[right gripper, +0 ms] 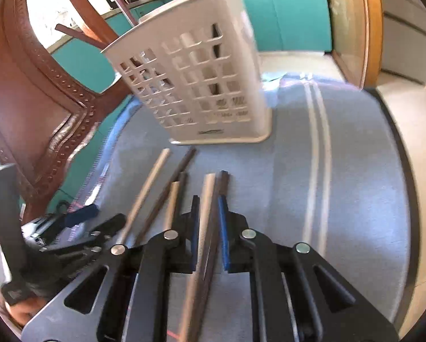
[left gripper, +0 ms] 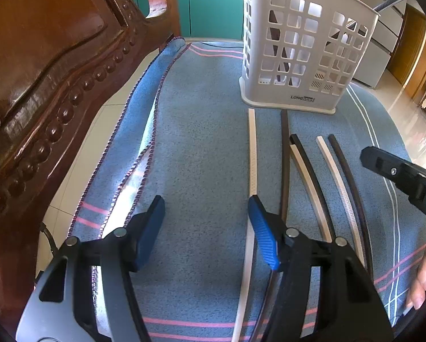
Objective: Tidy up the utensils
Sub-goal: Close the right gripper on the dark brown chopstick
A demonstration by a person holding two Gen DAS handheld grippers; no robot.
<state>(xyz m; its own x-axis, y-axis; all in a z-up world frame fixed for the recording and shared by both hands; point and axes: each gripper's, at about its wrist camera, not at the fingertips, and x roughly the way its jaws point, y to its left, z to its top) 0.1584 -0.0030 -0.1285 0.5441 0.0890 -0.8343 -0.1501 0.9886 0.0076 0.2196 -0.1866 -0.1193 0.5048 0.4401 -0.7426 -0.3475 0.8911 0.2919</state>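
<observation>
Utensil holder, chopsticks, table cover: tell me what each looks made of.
Utensil holder: white moulded plastic, matte, with a cut-out grid.
Chopsticks: pale and dark sticks with square ends, smooth; plastic or lacquered wood, unclear.
Table cover: blue woven cloth, towel-like nap, with stitched stripes.

In the left wrist view the utensil holder (left gripper: 304, 57) stands on the cloth (left gripper: 201, 131) in the upper right of the frame, chopsticks leaning inside it. Six loose chopsticks (left gripper: 252, 154) lie side by side on the cloth just below it, running toward the lower edge. A carved chair back (left gripper: 50, 65) fills the left side.
</observation>
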